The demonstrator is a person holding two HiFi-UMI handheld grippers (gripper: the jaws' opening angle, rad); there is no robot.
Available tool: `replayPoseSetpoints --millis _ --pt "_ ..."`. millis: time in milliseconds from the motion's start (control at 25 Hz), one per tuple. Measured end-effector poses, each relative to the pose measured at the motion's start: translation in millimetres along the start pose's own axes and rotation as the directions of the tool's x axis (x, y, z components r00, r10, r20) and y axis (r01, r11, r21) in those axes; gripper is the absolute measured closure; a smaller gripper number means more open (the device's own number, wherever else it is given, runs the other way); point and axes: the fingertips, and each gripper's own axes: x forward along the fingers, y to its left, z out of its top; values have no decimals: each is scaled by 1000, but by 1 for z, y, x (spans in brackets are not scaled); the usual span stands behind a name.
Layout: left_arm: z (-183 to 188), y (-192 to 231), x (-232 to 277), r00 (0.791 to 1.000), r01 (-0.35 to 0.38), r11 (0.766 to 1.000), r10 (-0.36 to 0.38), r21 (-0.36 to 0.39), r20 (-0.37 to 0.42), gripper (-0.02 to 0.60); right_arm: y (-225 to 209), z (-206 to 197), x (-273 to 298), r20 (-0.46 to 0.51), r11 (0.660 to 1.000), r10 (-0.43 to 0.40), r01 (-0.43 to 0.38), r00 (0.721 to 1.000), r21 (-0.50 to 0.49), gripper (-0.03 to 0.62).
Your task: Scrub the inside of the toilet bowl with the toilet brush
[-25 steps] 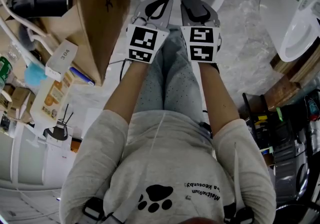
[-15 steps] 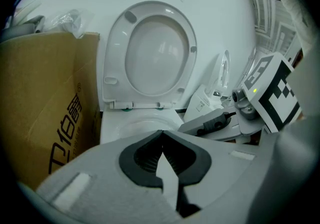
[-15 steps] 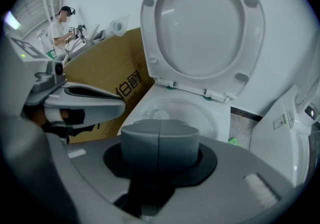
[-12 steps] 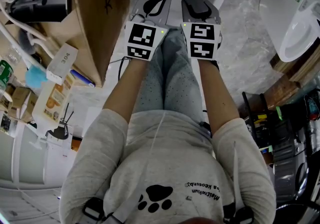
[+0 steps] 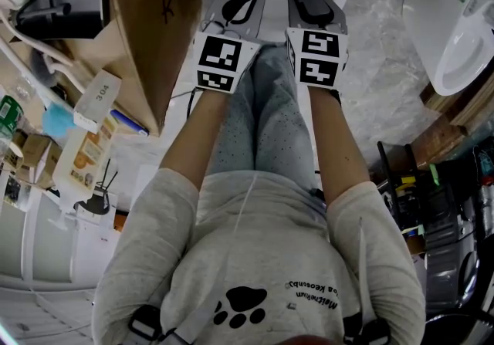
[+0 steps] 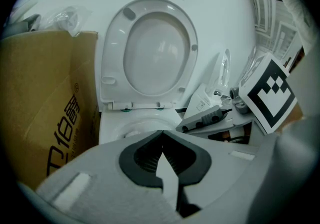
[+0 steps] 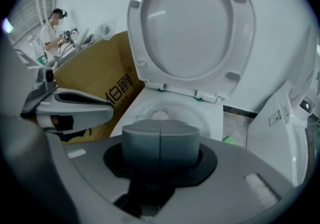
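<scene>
Before the toilet; both hand-held grippers closed

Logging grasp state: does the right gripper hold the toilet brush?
No, the right gripper has its jaws pressed together with nothing between them.

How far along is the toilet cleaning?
Done: the lid is up, so the bowl is open. In hand: nothing; the left gripper and right gripper are both shut and empty, facing the bowl. Left: all the scrubbing. No brush shows in any view, so it must first be found and picked up.
</scene>
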Motion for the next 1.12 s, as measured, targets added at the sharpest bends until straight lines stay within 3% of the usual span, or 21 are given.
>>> replayPoseSetpoints --millis 1120 --pt "-8 -25 13 999 42 999 -41 29 -32 583 -48 -13 -11 20 985 -155 152 988 81 444"
